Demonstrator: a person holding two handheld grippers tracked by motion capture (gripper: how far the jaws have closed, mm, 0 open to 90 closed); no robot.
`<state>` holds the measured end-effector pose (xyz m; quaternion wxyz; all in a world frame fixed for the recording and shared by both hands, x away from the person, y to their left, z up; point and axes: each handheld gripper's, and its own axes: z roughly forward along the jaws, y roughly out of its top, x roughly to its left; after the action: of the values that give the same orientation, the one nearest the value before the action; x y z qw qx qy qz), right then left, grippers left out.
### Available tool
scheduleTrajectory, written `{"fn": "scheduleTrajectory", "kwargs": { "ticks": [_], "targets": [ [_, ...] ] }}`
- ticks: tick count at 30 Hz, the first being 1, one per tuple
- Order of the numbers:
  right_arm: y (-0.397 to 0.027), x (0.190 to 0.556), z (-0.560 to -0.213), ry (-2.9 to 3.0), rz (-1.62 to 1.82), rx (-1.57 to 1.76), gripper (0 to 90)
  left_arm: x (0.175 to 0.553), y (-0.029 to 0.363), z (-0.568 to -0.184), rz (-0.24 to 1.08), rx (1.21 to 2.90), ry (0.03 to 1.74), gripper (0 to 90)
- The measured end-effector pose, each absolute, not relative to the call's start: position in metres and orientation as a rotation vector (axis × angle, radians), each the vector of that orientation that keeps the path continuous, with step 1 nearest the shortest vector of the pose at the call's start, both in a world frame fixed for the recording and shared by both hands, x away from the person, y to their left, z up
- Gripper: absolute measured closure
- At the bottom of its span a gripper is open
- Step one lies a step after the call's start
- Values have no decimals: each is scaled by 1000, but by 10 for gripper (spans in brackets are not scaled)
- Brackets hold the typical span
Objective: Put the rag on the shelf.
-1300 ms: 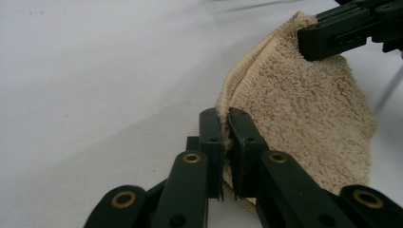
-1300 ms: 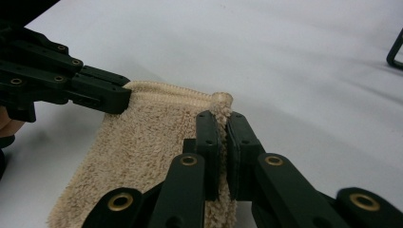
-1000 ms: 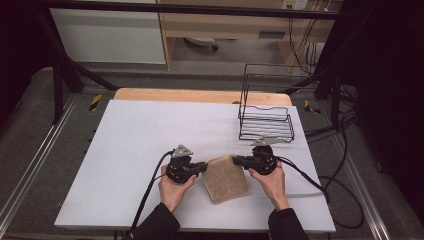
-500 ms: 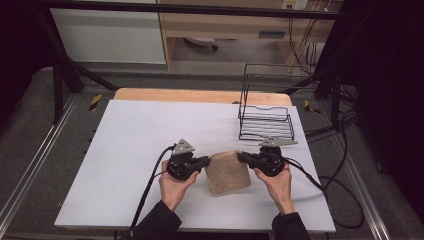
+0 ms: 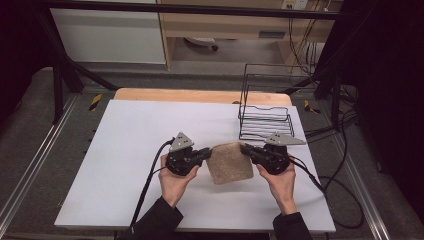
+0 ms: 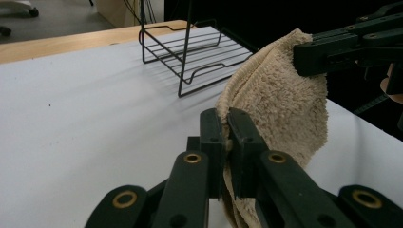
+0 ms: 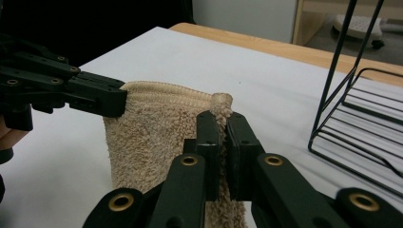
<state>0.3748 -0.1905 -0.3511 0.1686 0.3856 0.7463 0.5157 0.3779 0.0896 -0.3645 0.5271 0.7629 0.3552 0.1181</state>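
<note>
A small beige terry towel point(image 5: 229, 162) hangs folded between the two grippers, lifted off the white table point(image 5: 125, 135). My left gripper point(image 5: 207, 153) is shut on the towel's left top corner point(image 6: 227, 110); its jaws pinch the cloth edge. On the opposite top corner point(image 7: 221, 102) my right gripper point(image 5: 245, 148) is shut as well. The left gripper view shows the towel point(image 6: 280, 102) stretched toward the right gripper point(image 6: 304, 59). In the right gripper view the towel point(image 7: 152, 133) runs across to the left gripper point(image 7: 119, 102).
A black wire rack point(image 5: 265, 112) stands at the table's back right, close behind the right gripper; it also appears as the rack point(image 6: 190, 52) and the rack point(image 7: 361, 114). A wooden strip point(image 5: 200, 95) edges the table's far side. Cables trail from both grippers.
Both grippers have risen with the towel; it lay flat on the table a second ago and now hangs from its top edge. The right gripper has drifted slightly right.
</note>
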Motion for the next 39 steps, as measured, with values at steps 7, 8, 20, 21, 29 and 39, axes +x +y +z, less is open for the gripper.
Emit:
{"fn": "scheduleTrajectory", "kwargs": {
  "ticks": [7, 8, 20, 21, 29, 39],
  "targets": [
    [-194, 374, -342, 2072, 1495, 1078, 858, 379, 87, -352, 318, 1799, 818, 853],
    [-194, 373, -340, 2062, 1496, 1076, 859, 380, 86, -350, 322, 1795, 815, 853],
    [-198, 371, -312, 1941, 1526, 1020, 860, 386, 81, -323, 373, 1743, 770, 853],
    [-198, 371, -310, 1932, 1529, 1020, 860, 386, 80, -320, 379, 1738, 766, 853],
    [-198, 371, -298, 1880, 1544, 992, 860, 390, 79, -305, 408, 1694, 745, 853],
    [-201, 373, -280, 1814, 1552, 966, 860, 399, 73, -286, 434, 1661, 717, 853]
  ]
}}
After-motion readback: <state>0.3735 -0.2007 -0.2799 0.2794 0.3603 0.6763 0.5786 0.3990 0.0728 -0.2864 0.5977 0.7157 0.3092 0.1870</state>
